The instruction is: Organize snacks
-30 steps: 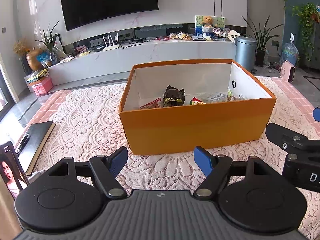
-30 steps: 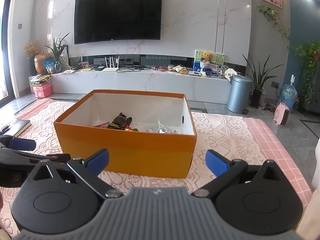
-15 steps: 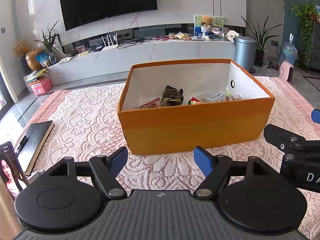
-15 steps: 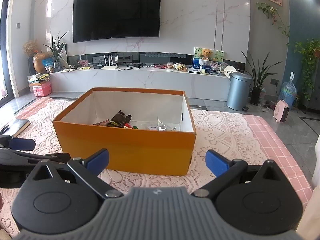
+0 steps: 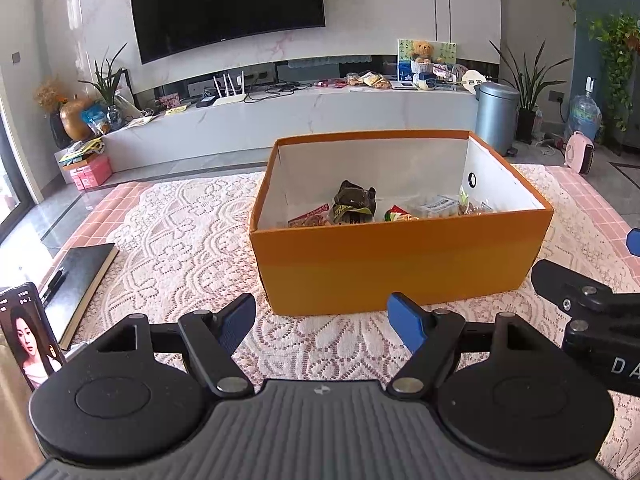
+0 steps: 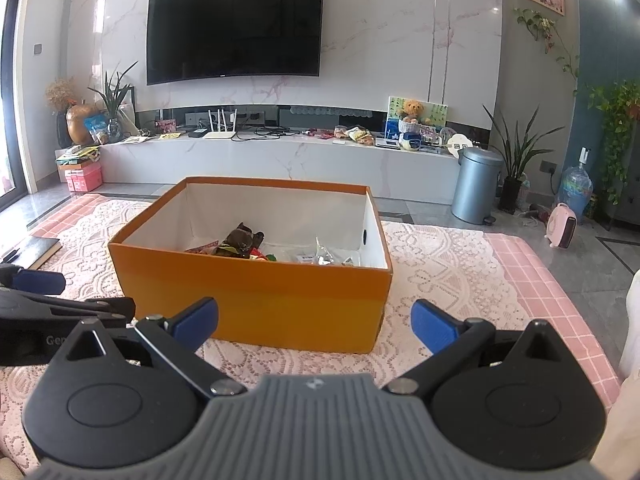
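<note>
I have the left gripper [image 5: 322, 320] with its blue-tipped black fingers spread wide and nothing between them; it hangs above the white lace tablecloth [image 5: 180, 240], just short of the near wall of the open orange cardboard box [image 5: 400, 264]. My right gripper [image 6: 314, 320] is equally released and empty, its fingers apart in front of the same box, touching nothing.

The box sits on the lace cloth in the middle of the table, its white inside showing. The snacks lie on its floor: a dark brown crinkled packet [image 5: 354, 204] stands highest, with a red flat wrapper [image 5: 310, 216] to its left and clear plastic-wrapped packs [image 5: 436, 206] toward the right wall.

A black notebook [image 5: 80, 276] lies at the cloth's left edge.

Compared with half a second ago, the left view sees the box nearly unchanged, while the right view shows it slightly lower in frame; both grippers keep the same wide opening.
</note>
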`<state>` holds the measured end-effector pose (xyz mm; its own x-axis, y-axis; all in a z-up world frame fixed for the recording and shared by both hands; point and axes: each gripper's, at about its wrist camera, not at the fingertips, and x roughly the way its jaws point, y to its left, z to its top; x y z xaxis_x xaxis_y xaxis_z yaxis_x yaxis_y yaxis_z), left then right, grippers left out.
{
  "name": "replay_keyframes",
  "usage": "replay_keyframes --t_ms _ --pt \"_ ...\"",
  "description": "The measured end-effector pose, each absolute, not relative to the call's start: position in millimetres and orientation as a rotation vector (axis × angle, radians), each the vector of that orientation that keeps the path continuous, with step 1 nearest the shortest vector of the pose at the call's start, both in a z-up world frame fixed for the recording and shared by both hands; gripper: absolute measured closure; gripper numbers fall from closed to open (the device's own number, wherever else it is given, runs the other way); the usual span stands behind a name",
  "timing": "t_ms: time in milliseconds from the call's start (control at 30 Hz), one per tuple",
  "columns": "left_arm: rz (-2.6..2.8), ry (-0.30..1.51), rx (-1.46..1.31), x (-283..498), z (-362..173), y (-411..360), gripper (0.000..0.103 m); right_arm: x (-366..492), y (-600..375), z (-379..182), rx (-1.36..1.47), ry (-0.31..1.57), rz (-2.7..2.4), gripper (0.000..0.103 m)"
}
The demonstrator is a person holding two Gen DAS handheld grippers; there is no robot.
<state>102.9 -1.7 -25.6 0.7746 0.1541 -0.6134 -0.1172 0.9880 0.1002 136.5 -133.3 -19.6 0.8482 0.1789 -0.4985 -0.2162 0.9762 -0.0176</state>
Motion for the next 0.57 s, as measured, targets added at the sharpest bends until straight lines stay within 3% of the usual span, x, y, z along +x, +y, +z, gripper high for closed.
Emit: replay_keyframes --t_ms 567 --pt "0.121 0.621 0.052 92.1 -12.5 -1.1 0.015 122.2 -130.2 -8.3 -0.081 0.497 0.21 0.004"
